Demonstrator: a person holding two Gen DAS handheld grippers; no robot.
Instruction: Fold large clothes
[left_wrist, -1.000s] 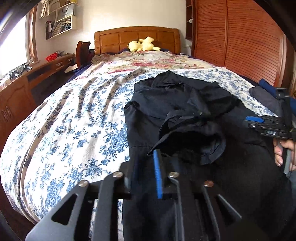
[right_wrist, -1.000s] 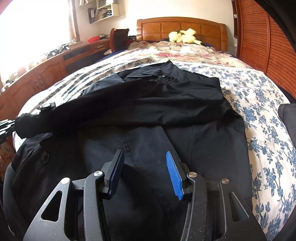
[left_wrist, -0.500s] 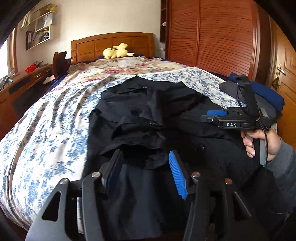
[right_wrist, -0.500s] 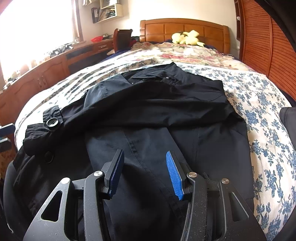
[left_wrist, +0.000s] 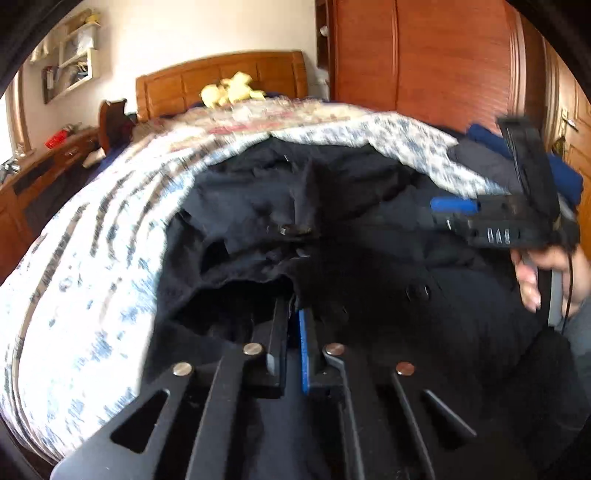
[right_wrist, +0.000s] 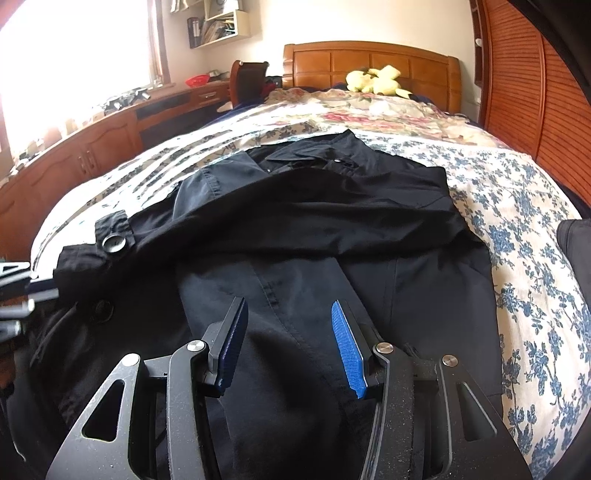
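A large black coat lies spread on the floral bedspread, one sleeve folded across its body, the cuff with a button at the left. In the left wrist view the coat fills the middle. My left gripper is shut on a bunched fold of the coat near its sleeve end. My right gripper is open and empty, hovering just above the coat's lower front. It also shows in the left wrist view, held by a hand at the right.
A wooden headboard with a yellow plush toy is at the far end. A wooden dresser runs along the left. A slatted wardrobe stands at the right. Dark folded clothes lie at the bed's right edge.
My left gripper went from open to shut on the coat's fabric near the sleeve end and moved in closer. The right gripper stayed open, almost still.
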